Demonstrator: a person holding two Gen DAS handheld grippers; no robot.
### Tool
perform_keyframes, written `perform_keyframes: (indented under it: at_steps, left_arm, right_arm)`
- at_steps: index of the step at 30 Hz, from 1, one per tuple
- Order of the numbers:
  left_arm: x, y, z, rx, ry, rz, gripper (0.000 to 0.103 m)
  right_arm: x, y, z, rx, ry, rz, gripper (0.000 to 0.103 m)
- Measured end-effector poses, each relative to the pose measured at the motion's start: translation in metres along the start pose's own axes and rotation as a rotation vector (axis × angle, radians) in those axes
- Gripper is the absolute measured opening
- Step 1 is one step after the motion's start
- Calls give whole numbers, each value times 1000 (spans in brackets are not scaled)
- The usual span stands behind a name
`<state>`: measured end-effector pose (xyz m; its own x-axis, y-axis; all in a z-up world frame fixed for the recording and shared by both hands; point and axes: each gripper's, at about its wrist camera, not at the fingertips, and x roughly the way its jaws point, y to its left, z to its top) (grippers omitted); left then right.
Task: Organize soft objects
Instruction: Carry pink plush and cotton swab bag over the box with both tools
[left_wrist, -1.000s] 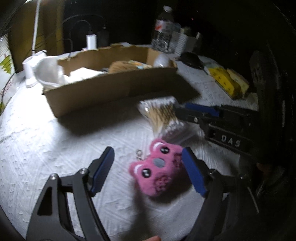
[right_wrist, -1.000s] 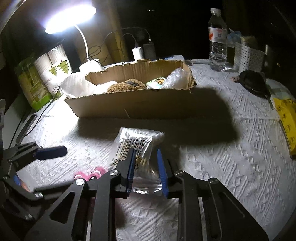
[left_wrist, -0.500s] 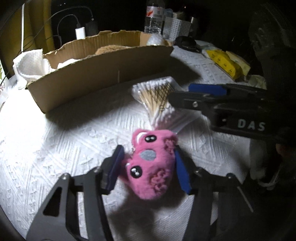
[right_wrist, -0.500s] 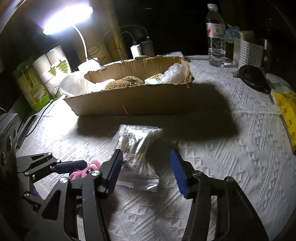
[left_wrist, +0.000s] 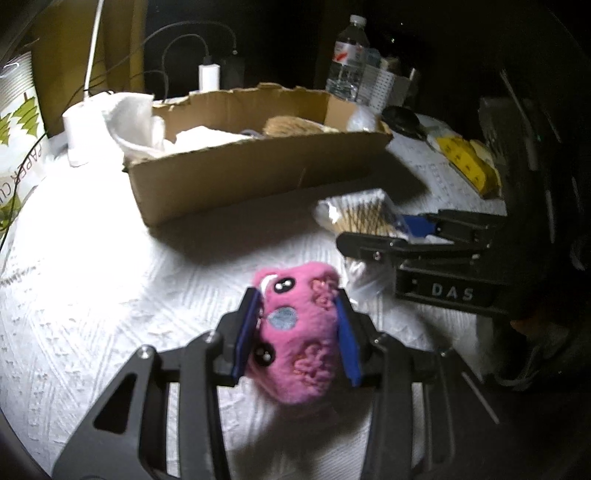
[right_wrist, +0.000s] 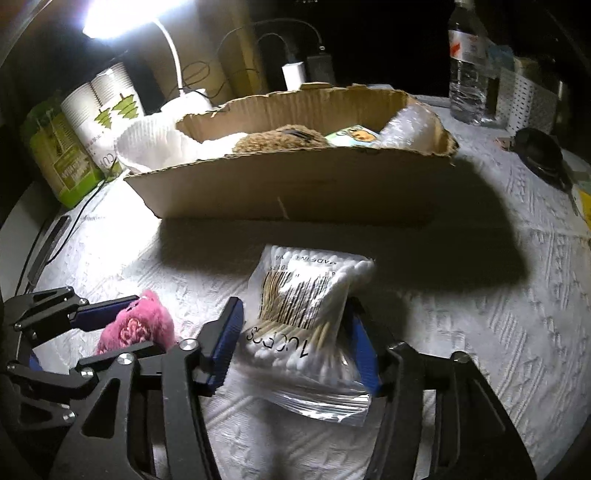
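Note:
My left gripper (left_wrist: 297, 332) is shut on a pink plush toy (left_wrist: 295, 336) with black eyes, held just above the white cloth. The toy also shows at the left of the right wrist view (right_wrist: 138, 328). My right gripper (right_wrist: 295, 339) has its blue pads on both sides of a clear bag of cotton swabs (right_wrist: 306, 317) and presses it. The bag (left_wrist: 364, 216) and the right gripper show at the right of the left wrist view. A cardboard box (right_wrist: 295, 188) stands behind, holding a brown plush (right_wrist: 284, 138), white cloth and a plastic bag.
A white textured cloth (right_wrist: 480, 314) covers the round table. A lamp (right_wrist: 136, 18), a paper-cup pack (right_wrist: 96, 118), a charger (right_wrist: 293, 75), a water bottle (right_wrist: 467, 62), a white perforated bin (right_wrist: 526, 98), a black object (right_wrist: 539, 153) and yellow packets (left_wrist: 469, 164) surround the box.
My left gripper has closed on the pink toy and raised it slightly. My right gripper opened, moved forward around the swab bag and closed on it.

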<state>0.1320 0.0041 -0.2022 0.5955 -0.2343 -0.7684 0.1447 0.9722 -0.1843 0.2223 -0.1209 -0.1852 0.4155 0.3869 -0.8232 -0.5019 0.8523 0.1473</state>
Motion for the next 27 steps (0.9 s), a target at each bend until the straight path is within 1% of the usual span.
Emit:
perform_keyframes:
  at_steps: [1, 4, 7, 11, 27]
  left_arm:
    - [-2, 1, 0, -2, -4, -1, 41]
    - [-6, 6, 4, -11, -20, -1, 41]
    - [-10, 9, 8, -21, -33, 2, 41]
    - [-15, 12, 15, -24, -48, 6, 41]
    - [-30, 14, 53, -17, -108, 18, 41]
  right_arm:
    - [-1, 2, 1, -8, -3, -1, 47]
    - [-3, 6, 3, -30, -7, 1, 43]
    - [-8, 9, 4, -49, -14, 8, 41]
    - [-16, 7, 8, -40, -33, 25, 41]
    - [-51, -3, 37, -43, -120, 32, 41]
